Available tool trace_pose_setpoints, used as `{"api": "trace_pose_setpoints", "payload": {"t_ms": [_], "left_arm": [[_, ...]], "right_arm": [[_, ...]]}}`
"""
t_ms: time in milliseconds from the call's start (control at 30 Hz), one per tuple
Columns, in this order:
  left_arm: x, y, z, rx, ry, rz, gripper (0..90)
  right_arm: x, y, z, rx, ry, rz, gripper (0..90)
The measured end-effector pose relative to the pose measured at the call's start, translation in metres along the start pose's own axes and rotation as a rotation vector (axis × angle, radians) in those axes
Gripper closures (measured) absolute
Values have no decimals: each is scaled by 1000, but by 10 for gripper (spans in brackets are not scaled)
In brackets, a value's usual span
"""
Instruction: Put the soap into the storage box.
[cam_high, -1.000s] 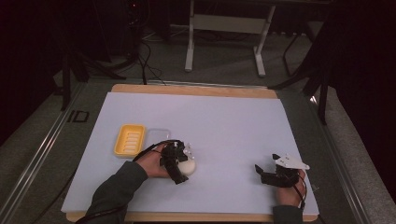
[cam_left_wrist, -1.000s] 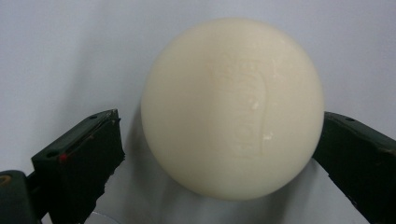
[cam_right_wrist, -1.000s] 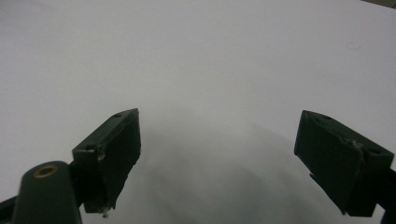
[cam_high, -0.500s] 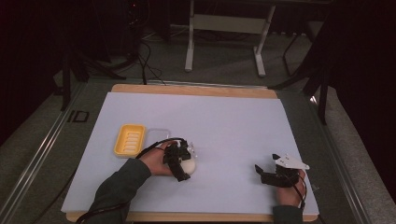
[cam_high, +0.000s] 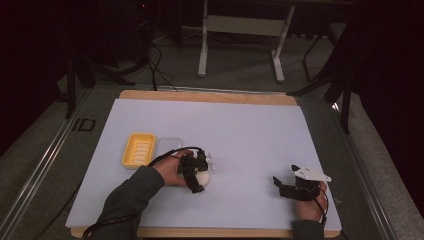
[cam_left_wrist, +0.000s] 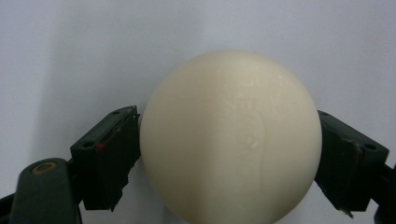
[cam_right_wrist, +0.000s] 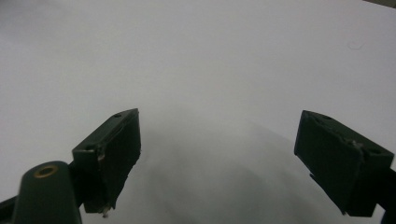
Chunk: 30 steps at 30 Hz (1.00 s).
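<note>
1. Cream soap bar (cam_left_wrist: 231, 140) between the pads of the left gripper (cam_left_wrist: 229, 163): smooth, waxy sheen, faint embossing noted.
2. Pads (cam_left_wrist: 112, 158): black, matt, scuffed at the edges.
3. White sheet (cam_right_wrist: 210, 60) under the right gripper (cam_right_wrist: 229, 163): matt, paper-like.
4. Yellow tray (cam_high: 139, 149) left of the left gripper: glossy plastic, ribbed.
5. Table edge (cam_high: 210, 96): pale wood.

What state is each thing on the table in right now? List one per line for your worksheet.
Left gripper: jaws have just been closing, now shut on the cream ball.
Cream ball: resting on the white sheet, held between the jaws.
Right gripper: open, holding nothing.
Yellow tray: lying flat, nothing visible inside.
</note>
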<state>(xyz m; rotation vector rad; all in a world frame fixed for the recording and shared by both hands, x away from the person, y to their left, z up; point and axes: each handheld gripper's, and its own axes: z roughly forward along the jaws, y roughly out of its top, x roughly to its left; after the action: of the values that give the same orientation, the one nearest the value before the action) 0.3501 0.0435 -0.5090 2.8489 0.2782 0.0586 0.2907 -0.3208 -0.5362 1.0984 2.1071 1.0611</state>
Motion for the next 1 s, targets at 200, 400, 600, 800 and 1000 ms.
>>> {"api": "trace_pose_setpoints", "payload": {"t_ms": [200,400,600,800,1000], "left_arm": [[0,6,-1,38,-8,32,211],[2,9,-2,65,-16,39,241],[3,11,-2,84,-18,43,251],[2,14,-2,105,-17,50,253],[4,14,-2,117,-10,51,255]], "right_arm": [[0,0,0,0,1,0,145],[0,0,0,0,3,-1,145],[0,0,0,2,3,-1,145],[0,0,0,1,4,-1,145],[0,0,0,1,4,-2,145]]}}
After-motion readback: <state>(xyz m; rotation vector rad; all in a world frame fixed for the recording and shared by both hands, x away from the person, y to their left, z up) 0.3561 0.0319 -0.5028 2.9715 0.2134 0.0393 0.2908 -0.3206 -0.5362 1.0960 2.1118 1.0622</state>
